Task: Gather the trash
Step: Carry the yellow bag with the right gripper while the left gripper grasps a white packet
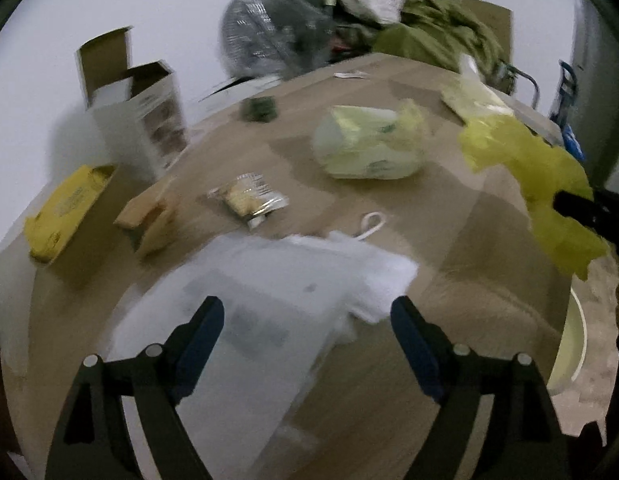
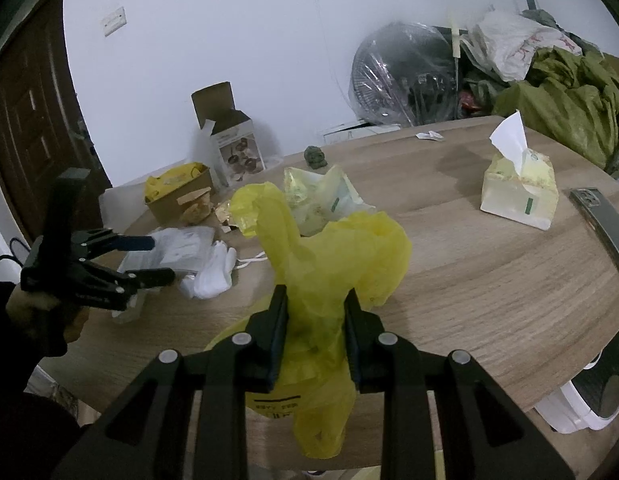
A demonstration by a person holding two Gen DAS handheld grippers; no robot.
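From the left wrist camera, the left gripper (image 1: 307, 320) has its jaws wide apart, with nothing pressed between them. Under and between the jaws lies a clear plastic packet (image 1: 249, 304), blurred, flat on the wooden surface (image 1: 449, 232); a bunched white cloth (image 1: 373, 276) touches the packet's far right edge. Beyond the packet sits a small clear snack wrapper (image 1: 249, 198), and further on a pale green plastic bag (image 1: 369, 142) lies crumpled near the middle of the surface. Left of the packet are a torn brown cardboard piece (image 1: 149, 216) and a yellow box (image 1: 69, 212) by the surface's edge. A white carton (image 1: 149, 116) with open flaps stands beyond them. To the right of the packet, the yellow trash bag (image 1: 537, 184) hangs in the air, pinched by a dark gripper tip at the picture's right edge.

From the right wrist camera, the right gripper (image 2: 315, 336) has its jaws clamped on the gathered neck of the yellow trash bag (image 2: 329, 264), whose body billows up in front of the camera above the near edge of the surface (image 2: 489, 280). Left of the bag, the left gripper (image 2: 157, 260) is held by a hand (image 2: 41, 308) in a dark sleeve, jaws apart over the clear plastic packet (image 2: 181, 248), with the white cloth (image 2: 213, 272) just beside it. Behind the bag lies the pale green plastic bag (image 2: 325, 196). Well to the right of the bag stands a tissue pack (image 2: 517, 192) with a tissue sticking up, and a phone (image 2: 605, 220) lies near the surface's right edge.
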